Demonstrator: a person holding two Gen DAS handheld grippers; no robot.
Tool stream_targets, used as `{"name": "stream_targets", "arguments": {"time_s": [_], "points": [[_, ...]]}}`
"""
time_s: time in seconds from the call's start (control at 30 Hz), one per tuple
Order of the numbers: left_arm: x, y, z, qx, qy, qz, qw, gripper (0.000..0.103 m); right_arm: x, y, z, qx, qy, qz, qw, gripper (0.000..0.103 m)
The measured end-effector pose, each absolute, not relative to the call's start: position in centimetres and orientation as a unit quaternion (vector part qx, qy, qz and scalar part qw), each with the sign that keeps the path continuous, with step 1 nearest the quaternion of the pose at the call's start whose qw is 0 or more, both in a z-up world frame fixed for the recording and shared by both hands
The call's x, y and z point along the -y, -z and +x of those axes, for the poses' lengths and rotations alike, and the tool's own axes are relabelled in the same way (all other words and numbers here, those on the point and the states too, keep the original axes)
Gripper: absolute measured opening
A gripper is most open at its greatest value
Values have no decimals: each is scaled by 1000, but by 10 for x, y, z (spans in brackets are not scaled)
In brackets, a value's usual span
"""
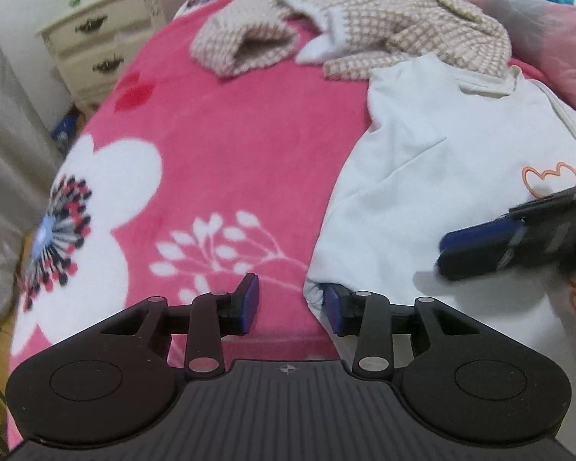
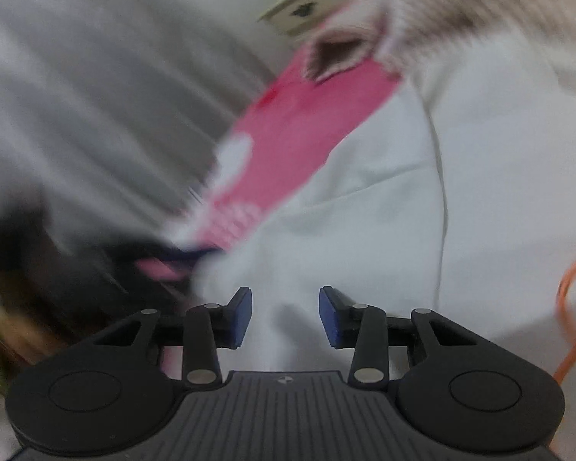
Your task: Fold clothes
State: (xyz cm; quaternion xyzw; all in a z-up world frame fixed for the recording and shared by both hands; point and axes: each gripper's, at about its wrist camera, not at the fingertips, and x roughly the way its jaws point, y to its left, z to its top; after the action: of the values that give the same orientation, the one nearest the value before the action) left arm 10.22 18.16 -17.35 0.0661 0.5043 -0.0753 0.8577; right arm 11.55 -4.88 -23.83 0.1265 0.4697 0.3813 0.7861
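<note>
A white garment [image 1: 434, 192] with orange outline prints lies on the pink flowered blanket [image 1: 226, 146], at the right. My left gripper [image 1: 292, 305] is open, low over the blanket at the garment's lower left edge; its right finger is beside a bunched corner. My right gripper [image 2: 285, 317] is open over the same white garment [image 2: 384, 207], with a raised fold between its fingers; that view is blurred. The right gripper also shows in the left wrist view [image 1: 480, 251], above the garment's right part.
A beige checked knit garment [image 1: 364, 27] lies crumpled at the far side of the bed. A cream drawer chest [image 1: 96, 38] stands at the far left beside a grey curtain [image 1: 4, 146]. Pink and blue bedding [image 1: 549, 19] is piled at the far right.
</note>
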Motion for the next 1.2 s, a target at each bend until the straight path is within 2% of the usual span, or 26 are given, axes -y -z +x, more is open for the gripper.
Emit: {"name": "stream_targets", "arguments": {"time_s": [0.1,0.27,0.37,0.47,0.6,0.73,0.8,0.87,0.93,1.03,1.2], "points": [[-196,173,104,-525,57,36,849,45,43,231,109,-448,-382,84,804,35],[-221,172,108,-554,26,-18,832,44,68,208,119,-401,-362,105,835,36],[-225,162,107,-527,43,-59,847,44,81,201,138,-380,-327,115,857,37],[-201,160,116,-514,77,-32,854,45,79,200,162,-368,-306,122,870,32],[-161,186,126,-538,69,69,837,46,74,217,196,-366,-295,142,871,25],[-160,189,121,-530,64,73,843,48,67,238,235,-377,-268,151,873,22],[-165,190,120,-529,64,62,844,49,67,244,250,-378,-244,129,884,17],[-168,190,118,-528,64,56,845,49,74,244,260,-376,-230,128,888,15],[-168,189,117,-526,64,57,846,49,86,233,258,-361,-233,152,890,19],[-169,190,116,-522,65,59,848,49,100,222,246,-356,-284,194,869,19],[-167,191,117,-521,64,64,849,50,101,241,250,-413,-244,154,864,21]]}}
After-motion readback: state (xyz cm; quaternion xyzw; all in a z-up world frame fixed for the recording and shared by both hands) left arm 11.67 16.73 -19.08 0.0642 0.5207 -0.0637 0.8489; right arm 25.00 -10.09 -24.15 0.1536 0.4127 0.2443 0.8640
